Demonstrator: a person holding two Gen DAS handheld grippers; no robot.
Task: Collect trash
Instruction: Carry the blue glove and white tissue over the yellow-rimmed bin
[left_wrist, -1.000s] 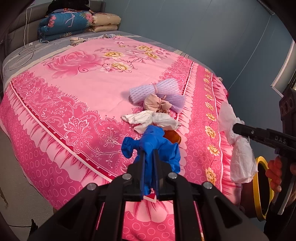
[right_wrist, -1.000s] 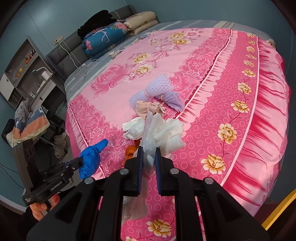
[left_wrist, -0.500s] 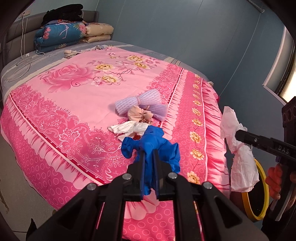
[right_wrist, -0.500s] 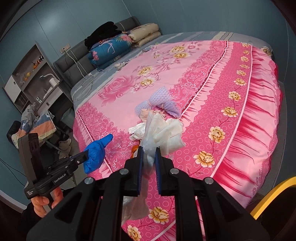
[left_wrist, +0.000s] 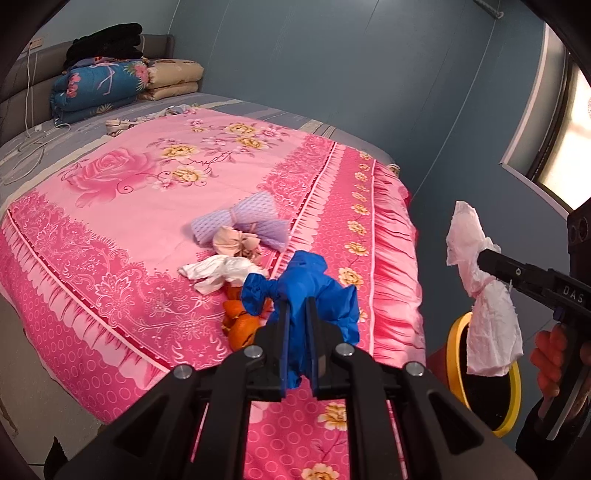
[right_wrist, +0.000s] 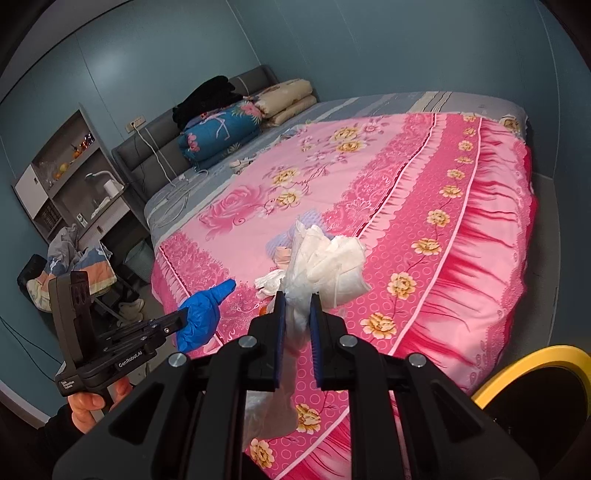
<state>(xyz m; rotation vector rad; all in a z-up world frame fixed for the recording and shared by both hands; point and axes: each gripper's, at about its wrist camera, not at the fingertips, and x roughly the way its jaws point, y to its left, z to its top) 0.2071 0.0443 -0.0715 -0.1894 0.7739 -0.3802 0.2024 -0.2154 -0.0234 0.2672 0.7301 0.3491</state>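
Observation:
My left gripper (left_wrist: 297, 308) is shut on a crumpled blue glove (left_wrist: 314, 288), held above the near edge of the pink bed (left_wrist: 147, 184). My right gripper (right_wrist: 298, 306) is shut on a wad of white tissue (right_wrist: 325, 258); the same tissue (left_wrist: 480, 291) hangs at the right of the left wrist view. On the bed lie a purple foam net (left_wrist: 240, 221), a beige crumpled scrap (left_wrist: 232, 242), a white tissue (left_wrist: 218, 271) and orange peel (left_wrist: 240, 325). A yellow-rimmed bin (left_wrist: 480, 373) stands beside the bed, below the right gripper.
Folded quilts and pillows (left_wrist: 110, 85) sit at the headboard. White cables (left_wrist: 33, 147) lie on the grey sheet. A shelf unit (right_wrist: 70, 177) and a chair with clothes (right_wrist: 74, 258) stand left of the bed. A window (left_wrist: 565, 140) is on the right wall.
Both grippers have risen and drawn back from the bed with their loads still held. The trash on the bed looks smaller and farther; the orange peel has come out from behind the glove.

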